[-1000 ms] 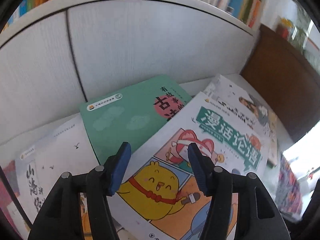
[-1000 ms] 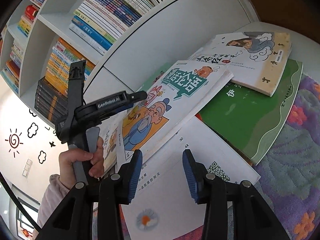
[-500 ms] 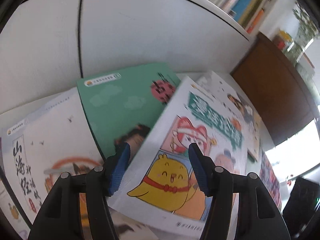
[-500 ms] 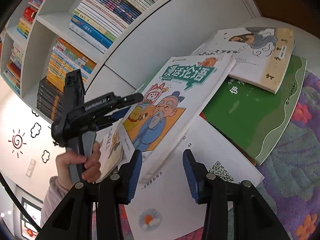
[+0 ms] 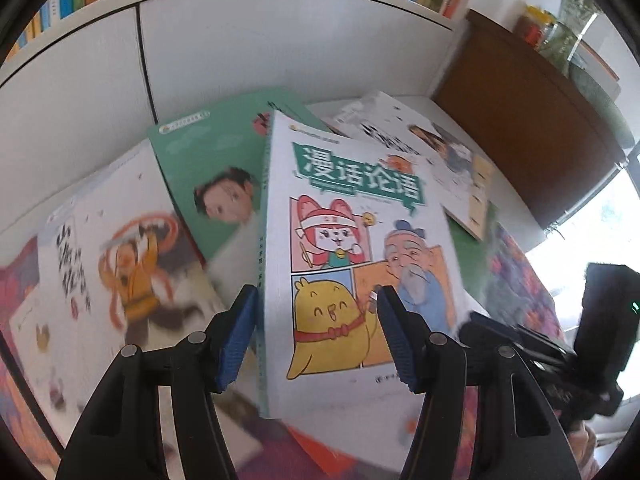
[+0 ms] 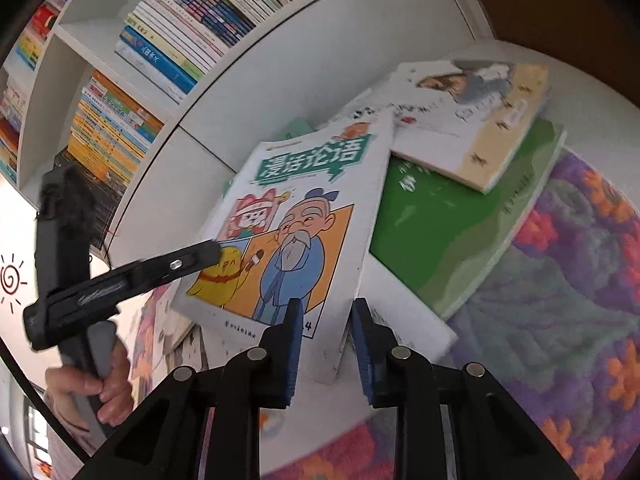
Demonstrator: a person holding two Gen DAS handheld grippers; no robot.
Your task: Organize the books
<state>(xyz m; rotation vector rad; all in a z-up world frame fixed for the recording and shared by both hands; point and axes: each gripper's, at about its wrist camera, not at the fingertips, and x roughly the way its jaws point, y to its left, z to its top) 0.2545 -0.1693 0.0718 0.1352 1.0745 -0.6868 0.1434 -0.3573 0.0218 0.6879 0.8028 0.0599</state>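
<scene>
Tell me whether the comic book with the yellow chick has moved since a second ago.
Yes. The comic book has tilted up off the pile: against the green book its near edge now stands raised, between the right gripper's open fingers.

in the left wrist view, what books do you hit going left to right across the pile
white book with the orange-robed figure → mint green book with the child's face → comic book with the yellow chick → pale book with the seated figure

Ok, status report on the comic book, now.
Left tongs open, straddling comic book's spine edge. Right tongs open around its lower corner. Book tilted up off the pile. Nothing blocking.
</scene>
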